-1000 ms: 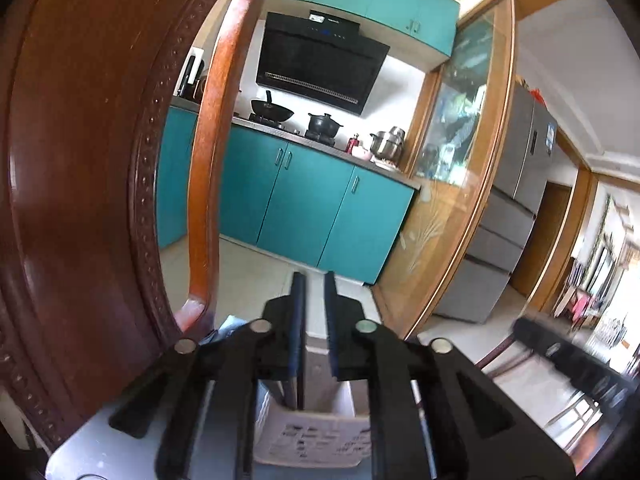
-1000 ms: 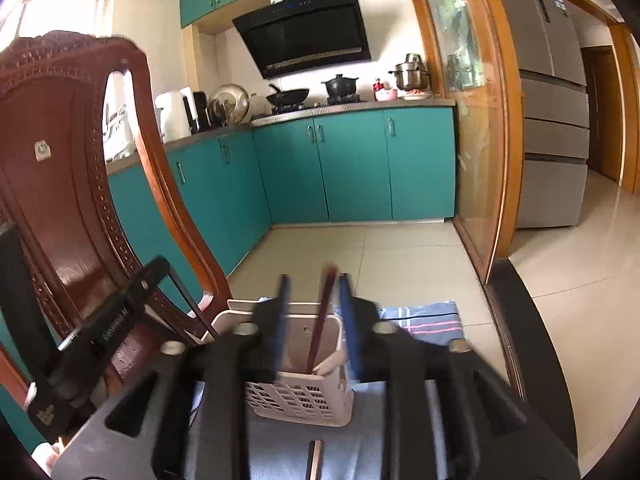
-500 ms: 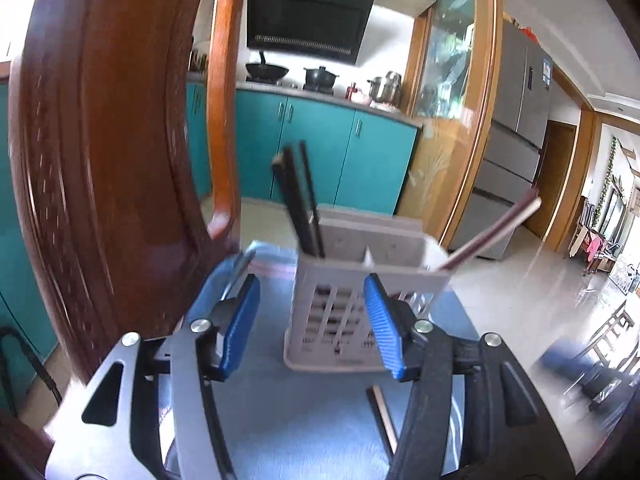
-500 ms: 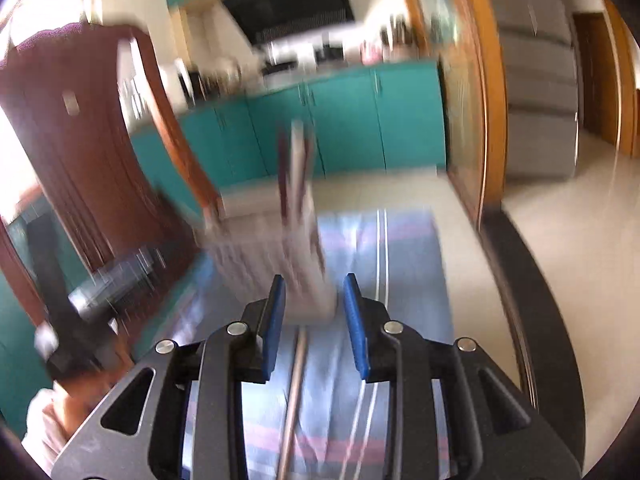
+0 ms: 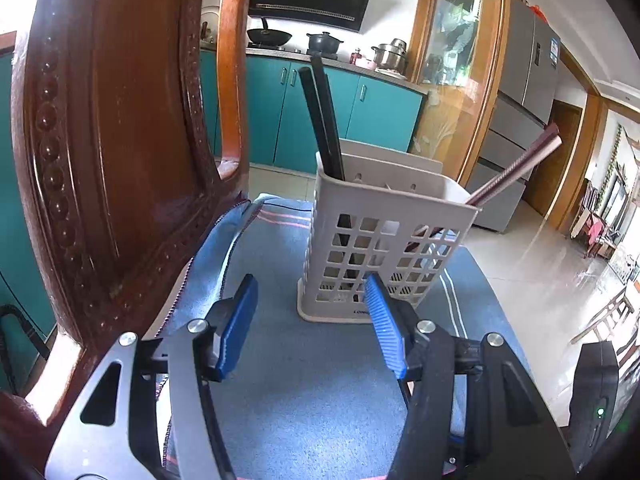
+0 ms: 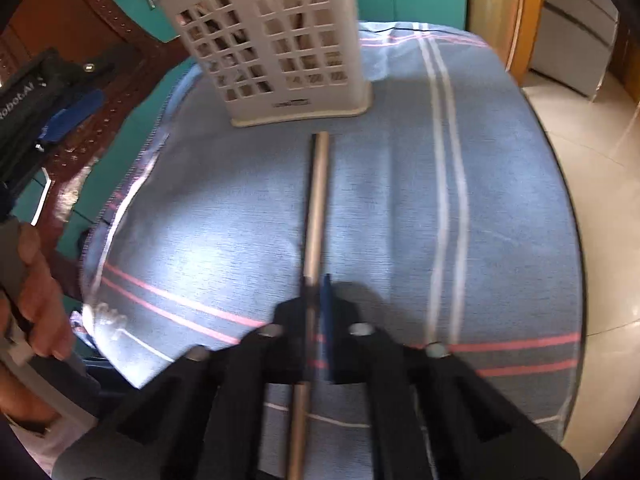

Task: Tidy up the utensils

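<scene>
My right hand-held gripper (image 6: 316, 280) is down low on the blue striped cloth (image 6: 400, 200), its blue pads pinched tight on a single chopstick (image 6: 316, 208). The stick lies flat on the cloth and runs straight ahead from between the pads, its far tip stopping just short of the white basket (image 6: 280, 40). My left hand-held gripper (image 5: 310, 312) hangs above the same cloth (image 5: 304, 380) with its pads spread wide, nothing between them, the basket (image 5: 384, 248) standing upright just beyond. In that basket, two black chopsticks (image 5: 324, 120) lean up out of the left side, and a pair of reddish-brown chopsticks (image 5: 516, 168) slants out over the right rim. Hard on my left, the carved wooden chair back (image 5: 120, 140) rises beside the cloth. Farther off, the teal cabinets (image 5: 312, 116) line the kitchen wall.
</scene>
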Tool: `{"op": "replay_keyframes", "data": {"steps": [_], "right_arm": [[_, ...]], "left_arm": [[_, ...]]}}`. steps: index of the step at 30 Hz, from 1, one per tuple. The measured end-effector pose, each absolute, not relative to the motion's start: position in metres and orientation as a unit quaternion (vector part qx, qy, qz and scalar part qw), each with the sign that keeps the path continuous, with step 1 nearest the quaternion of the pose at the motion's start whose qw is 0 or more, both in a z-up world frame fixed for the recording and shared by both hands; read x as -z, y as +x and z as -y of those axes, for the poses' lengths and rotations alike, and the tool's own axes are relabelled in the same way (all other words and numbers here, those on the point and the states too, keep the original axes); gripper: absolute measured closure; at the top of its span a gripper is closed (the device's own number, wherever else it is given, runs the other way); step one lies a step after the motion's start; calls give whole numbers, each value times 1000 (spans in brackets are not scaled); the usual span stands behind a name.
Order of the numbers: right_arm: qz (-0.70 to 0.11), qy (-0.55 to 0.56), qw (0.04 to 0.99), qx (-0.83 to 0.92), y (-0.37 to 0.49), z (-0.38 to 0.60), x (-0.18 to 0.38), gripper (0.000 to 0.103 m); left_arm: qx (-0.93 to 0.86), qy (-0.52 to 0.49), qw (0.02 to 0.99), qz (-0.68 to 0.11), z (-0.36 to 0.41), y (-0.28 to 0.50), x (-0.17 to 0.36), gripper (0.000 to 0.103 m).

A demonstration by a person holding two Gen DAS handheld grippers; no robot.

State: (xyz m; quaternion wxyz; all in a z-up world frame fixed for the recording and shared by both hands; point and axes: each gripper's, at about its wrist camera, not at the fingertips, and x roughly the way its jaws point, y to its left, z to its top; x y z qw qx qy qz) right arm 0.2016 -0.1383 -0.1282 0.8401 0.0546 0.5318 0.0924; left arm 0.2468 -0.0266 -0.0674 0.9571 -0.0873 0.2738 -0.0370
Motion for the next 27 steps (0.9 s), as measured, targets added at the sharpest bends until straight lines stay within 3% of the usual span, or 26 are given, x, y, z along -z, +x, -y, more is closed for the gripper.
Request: {"op": "replay_keyframes", "data": {"steps": [12,13,15,16,22,23,25,27], "right_arm": [[-525,76,847,-38,212,163,127,101],[-521,79,848,-53,213,162,123,99],[-508,59,856,-71,215,153,116,76],[-501,45,861,-73,215,148,114,76],[-528,4,845,-77,232,122,133,75],[-523,3,849,-75,231,121,134,77],[-517,5,853,-73,229,121,135,90],[-519,19,852,-74,228,124,135,90]], "left_arm": [[26,-100,943,-315,24,253,82,42],[23,-100,942,-321,24,255,84,42],[20,-101,939,-329,23,256,88,42],[17,-103,937,-334,22,257,90,42],[11,-102,935,-340,20,258,94,41],[11,-101,934,-341,20,259,94,41],[11,-96,934,-345,21,260,96,41],[12,-94,933,-348,23,262,98,41]]}}
